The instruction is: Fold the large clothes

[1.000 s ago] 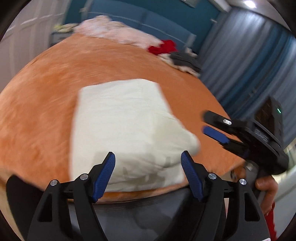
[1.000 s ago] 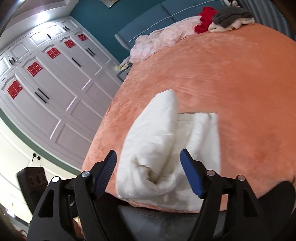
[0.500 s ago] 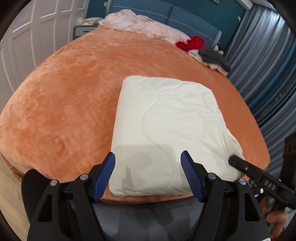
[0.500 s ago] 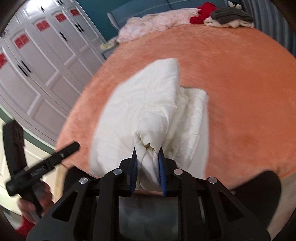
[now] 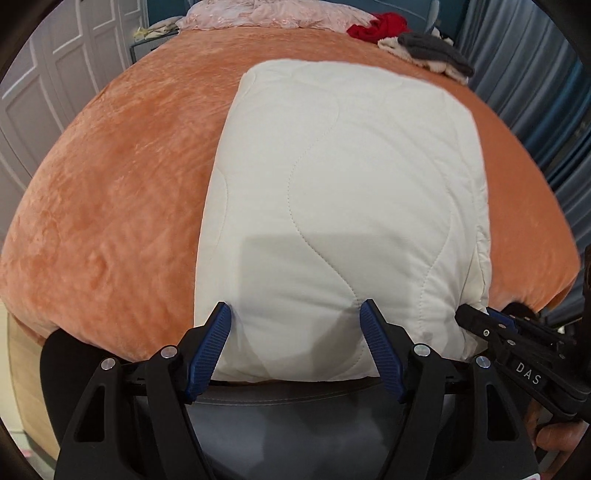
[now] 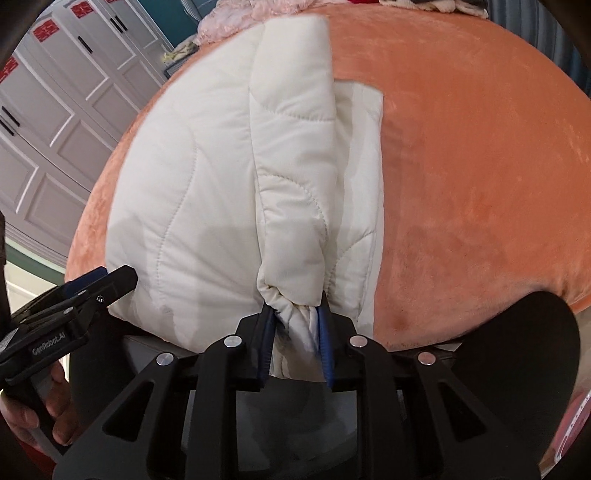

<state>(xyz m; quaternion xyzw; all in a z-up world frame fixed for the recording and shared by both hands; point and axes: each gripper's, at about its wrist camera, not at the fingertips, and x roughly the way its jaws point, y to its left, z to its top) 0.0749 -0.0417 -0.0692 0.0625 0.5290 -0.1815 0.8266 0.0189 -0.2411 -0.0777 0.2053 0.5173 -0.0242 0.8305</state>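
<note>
Right gripper [image 6: 295, 328]: clenched on a bunched near corner of the cream quilted garment [image 5: 343, 192], fabric pinched between both blue pads [image 6: 325, 332]. Left gripper [image 5: 295, 328]: jaws spread wide, holding nothing, poised over the garment's near edge; whether its pads touch the fabric cannot be told.

The garment lies folded into a rough rectangle at the near edge of the bed, long axis running near to far. In the right wrist view a thick folded ridge stands up along it, with a thinner flat layer showing on the right beneath.

Surface: an orange plush bedspread [image 5: 122, 192] covers the whole bed, nap uneven, with shadows of the tools falling on the garment.

Far end of the bed: a pale pink cover [image 5: 266, 14], a red item [image 5: 380, 26], and a grey-and-cream pile [image 5: 428, 51] to the right.

Room: white panelled wardrobe doors [image 6: 48, 122] with red decals on the left, blue-grey curtains [image 5: 535, 74] on the right, a teal wall at the far end.
</note>
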